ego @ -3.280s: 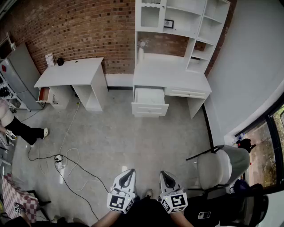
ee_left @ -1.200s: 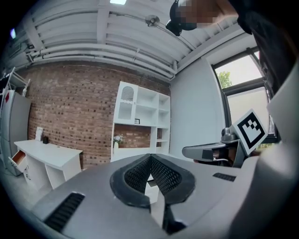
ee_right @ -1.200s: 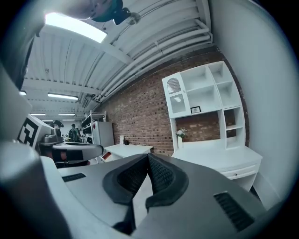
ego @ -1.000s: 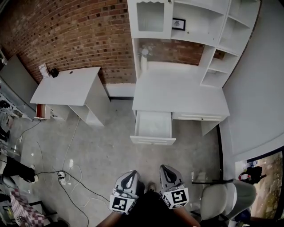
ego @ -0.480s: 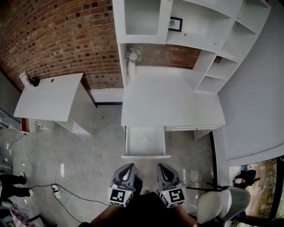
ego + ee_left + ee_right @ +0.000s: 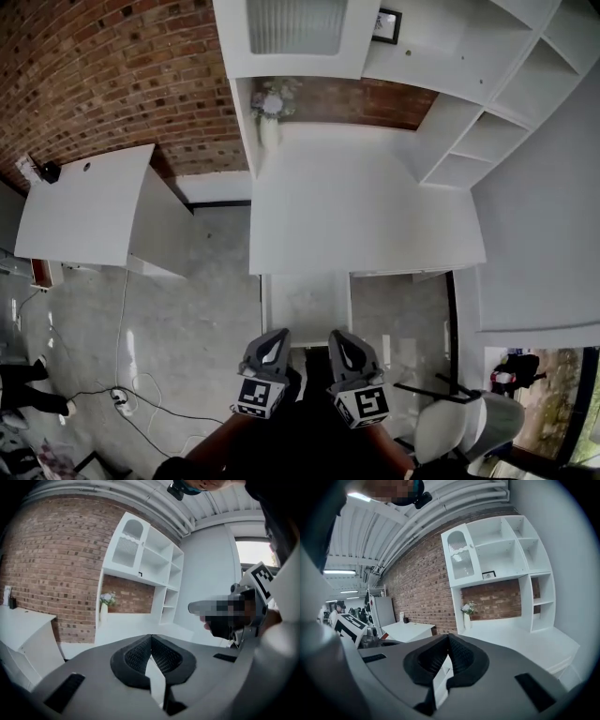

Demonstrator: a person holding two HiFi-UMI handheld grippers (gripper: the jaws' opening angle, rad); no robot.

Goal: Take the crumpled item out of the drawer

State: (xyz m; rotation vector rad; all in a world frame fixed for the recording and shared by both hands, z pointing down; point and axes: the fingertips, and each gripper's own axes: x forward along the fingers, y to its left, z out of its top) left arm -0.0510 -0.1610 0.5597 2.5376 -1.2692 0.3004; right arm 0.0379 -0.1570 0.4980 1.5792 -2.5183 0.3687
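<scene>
The open white drawer (image 6: 306,305) juts out from under the white desk (image 6: 356,216), just beyond both grippers in the head view. Its inside looks pale, and I cannot make out a crumpled item in it. My left gripper (image 6: 275,337) and right gripper (image 6: 339,339) hang side by side at the drawer's near edge, apart from it. In the left gripper view the left gripper (image 6: 151,638) has its jaws touching, with nothing between them. The right gripper (image 6: 448,637) shows the same in its own view. Both point towards the desk and the hutch shelves.
A vase of flowers (image 6: 269,108) stands at the desk's back left, under a shelf hutch (image 6: 487,103) against the brick wall. A second white desk (image 6: 84,202) stands to the left. A chair (image 6: 450,427) is at lower right, and cables (image 6: 122,398) lie on the floor at lower left.
The desk and drawer have come much closer; the drawer now lies right in front of both grippers. The grippers have kept side by side and shut.
</scene>
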